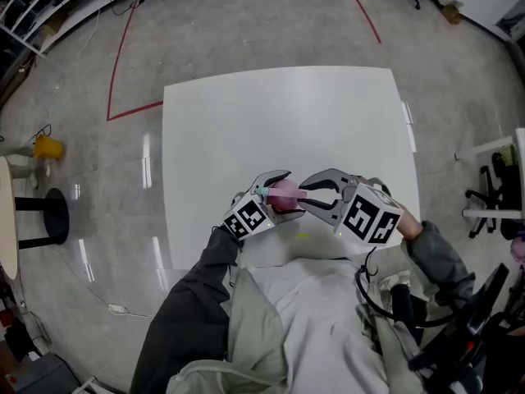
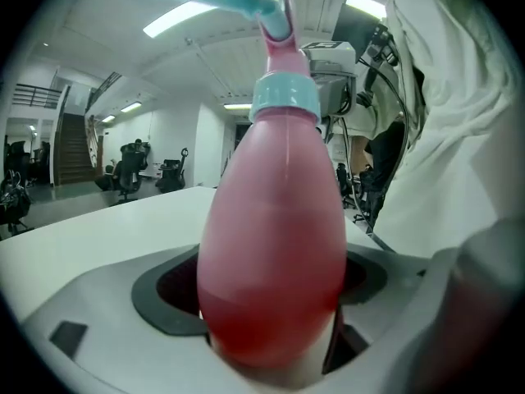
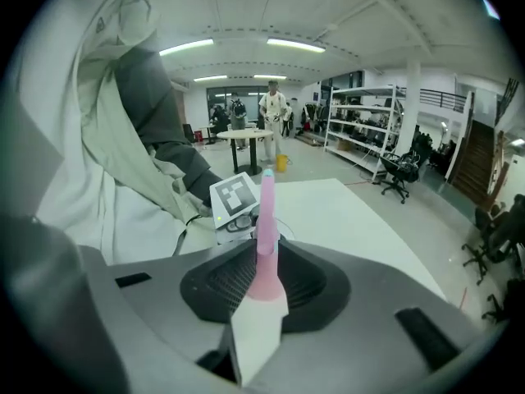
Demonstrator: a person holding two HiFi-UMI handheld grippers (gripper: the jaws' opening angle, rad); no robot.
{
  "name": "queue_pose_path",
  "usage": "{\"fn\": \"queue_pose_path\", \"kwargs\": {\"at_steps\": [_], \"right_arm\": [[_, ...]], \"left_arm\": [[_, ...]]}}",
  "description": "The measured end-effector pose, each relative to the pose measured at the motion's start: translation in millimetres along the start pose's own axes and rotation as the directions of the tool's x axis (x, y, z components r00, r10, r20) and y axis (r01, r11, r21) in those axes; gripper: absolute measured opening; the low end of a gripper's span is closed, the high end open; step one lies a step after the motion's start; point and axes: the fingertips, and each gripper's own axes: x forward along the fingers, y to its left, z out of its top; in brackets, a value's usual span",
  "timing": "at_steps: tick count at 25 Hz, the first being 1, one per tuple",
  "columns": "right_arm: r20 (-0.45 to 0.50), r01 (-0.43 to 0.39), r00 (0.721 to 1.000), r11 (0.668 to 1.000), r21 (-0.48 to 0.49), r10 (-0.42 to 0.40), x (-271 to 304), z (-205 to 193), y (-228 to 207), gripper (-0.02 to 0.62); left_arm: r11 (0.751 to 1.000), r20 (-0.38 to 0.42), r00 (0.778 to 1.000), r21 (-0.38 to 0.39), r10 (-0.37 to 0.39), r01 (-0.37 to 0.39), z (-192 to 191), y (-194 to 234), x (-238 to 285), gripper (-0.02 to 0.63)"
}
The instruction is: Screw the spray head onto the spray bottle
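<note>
1. Over the near edge of the white square table (image 1: 246,121), the left gripper (image 1: 273,189) has its jaws set wide, clamped round the pink plastic spray bottle (image 2: 275,253).
2. The right gripper (image 1: 305,195) pinches the slim pink-and-teal spray head (image 3: 266,245), whose pale blue collar (image 2: 285,97) sits on the bottle's neck.
3. Beyond, the tabletop runs to its far edge, then grey floor (image 1: 246,31) with red tape lines (image 1: 121,56).

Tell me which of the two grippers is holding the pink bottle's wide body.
The left gripper: its jaws stand wide around the belly of the pink bottle. The right gripper pinches only a thin pink part of the spray head.
</note>
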Motion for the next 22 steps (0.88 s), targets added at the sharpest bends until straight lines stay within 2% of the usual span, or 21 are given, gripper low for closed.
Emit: {"fn": "queue_pose_path", "kwargs": {"at_steps": [4,9,11,13,14,15,16,17,20,22], "right_arm": [[-0.103,-0.102,0.99,0.995,-0.01,0.1,10.1,0.5,34.3,0.071],[-0.041,-0.21,0.978,0.962,-0.174,0.206,5.8,23.9,84.9,0.071],[0.01,-0.19,0.98,0.952,-0.24,0.198,-12.7,35.0,77.9,0.071],[0.065,-0.058,0.994,0.948,-0.312,0.082,-29.6,46.6,45.6,0.08],[0.069,0.022,0.998,0.926,-0.378,0.004,-33.1,49.8,26.7,0.128],[0.052,0.078,0.997,0.885,-0.459,-0.061,-32.7,50.5,11.0,0.253],[0.019,0.092,0.995,0.842,-0.532,-0.097,-29.3,49.3,0.7,0.31],[-0.02,0.069,0.995,0.811,-0.581,-0.099,-24.1,47.4,-4.4,0.327],[-0.106,-0.044,0.994,0.756,-0.653,-0.034,-6.2,43.2,-2.2,0.327],[-0.124,-0.066,0.992,0.706,-0.705,-0.031,4.8,40.3,0.1,0.327]], "left_arm": [[1.0,0.003,1.0,-0.002,0.004,-0.004,0.0,0.1,-5.2,0.433],[1.0,0.001,1.0,0.0,0.009,-0.009,0.6,-0.8,-6.8,0.433],[1.0,0.001,1.0,0.002,0.003,-0.003,1.3,-1.9,-6.5,0.433],[1.0,-0.004,1.0,0.011,-0.014,0.014,0.7,-3.3,-6.6,0.433],[1.0,-0.007,1.0,0.015,-0.025,0.026,0.2,-3.8,-7.3,0.433],[0.999,-0.01,0.999,0.019,-0.037,0.038,-0.3,-4.0,-8.1,0.433],[0.999,-0.014,0.999,0.022,-0.048,0.049,-0.6,-4.0,-8.6,0.433],[0.998,-0.017,0.998,0.024,-0.056,0.057,-0.6,-3.7,-8.5,0.433],[0.997,-0.022,0.998,0.027,-0.066,0.067,1.7,-4.6,-5.4,0.433],[0.997,-0.021,0.997,0.027,-0.068,0.068,3.7,-6.5,-3.6,0.433]]}}
